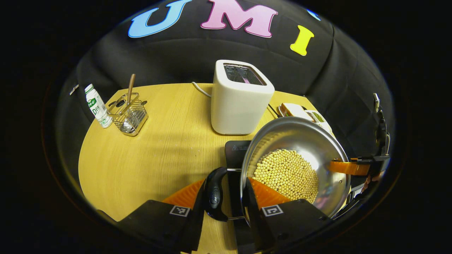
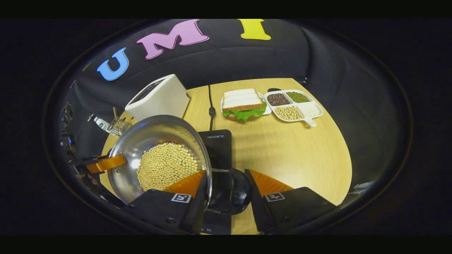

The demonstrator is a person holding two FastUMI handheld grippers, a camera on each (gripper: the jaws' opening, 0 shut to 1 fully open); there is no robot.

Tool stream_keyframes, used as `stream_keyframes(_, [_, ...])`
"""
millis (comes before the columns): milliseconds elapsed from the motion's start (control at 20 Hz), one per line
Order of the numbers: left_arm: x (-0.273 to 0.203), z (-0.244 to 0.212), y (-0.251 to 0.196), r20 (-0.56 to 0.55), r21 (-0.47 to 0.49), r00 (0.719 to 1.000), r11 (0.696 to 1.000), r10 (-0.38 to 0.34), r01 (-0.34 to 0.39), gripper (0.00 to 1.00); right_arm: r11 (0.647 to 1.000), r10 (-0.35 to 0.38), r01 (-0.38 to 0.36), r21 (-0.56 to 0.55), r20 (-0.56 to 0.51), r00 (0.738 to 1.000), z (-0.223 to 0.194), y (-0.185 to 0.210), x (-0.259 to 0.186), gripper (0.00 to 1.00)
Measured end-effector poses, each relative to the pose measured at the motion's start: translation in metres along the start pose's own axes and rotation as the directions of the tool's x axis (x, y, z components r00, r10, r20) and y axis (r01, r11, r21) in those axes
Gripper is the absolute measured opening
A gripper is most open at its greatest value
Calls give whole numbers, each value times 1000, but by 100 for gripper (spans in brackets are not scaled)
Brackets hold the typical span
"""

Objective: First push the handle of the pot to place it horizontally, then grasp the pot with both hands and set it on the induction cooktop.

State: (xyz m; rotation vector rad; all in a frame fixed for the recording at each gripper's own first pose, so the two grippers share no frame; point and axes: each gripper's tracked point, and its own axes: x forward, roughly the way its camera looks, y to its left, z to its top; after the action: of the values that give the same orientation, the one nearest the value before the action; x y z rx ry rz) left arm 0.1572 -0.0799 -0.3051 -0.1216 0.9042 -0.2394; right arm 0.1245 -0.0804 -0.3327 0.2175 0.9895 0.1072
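Pot point(image 1: 300, 148) holds soybeans point(image 1: 286, 174); both grippers' fingers point(image 1: 183, 194) point(image 2: 187, 185) straddle its side handles, clamping unclear.

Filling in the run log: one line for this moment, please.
left gripper: shut on pot | right gripper: shut on pot | pot: holds soybeans, partly over induction cooktop, contact unclear
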Motion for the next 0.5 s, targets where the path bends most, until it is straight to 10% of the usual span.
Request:
stream_keyframes(250, [-9, 9, 13, 55, -6, 997, 999, 49, -48, 83, 999, 24, -25, 44, 19, 1000, 7, 5, -6, 93])
stream_keyframes(500, [-29, 11, 13, 101, -52, 994, 998, 43, -38, 96, 999, 1, -5, 53, 86, 996, 17, 2, -23, 93])
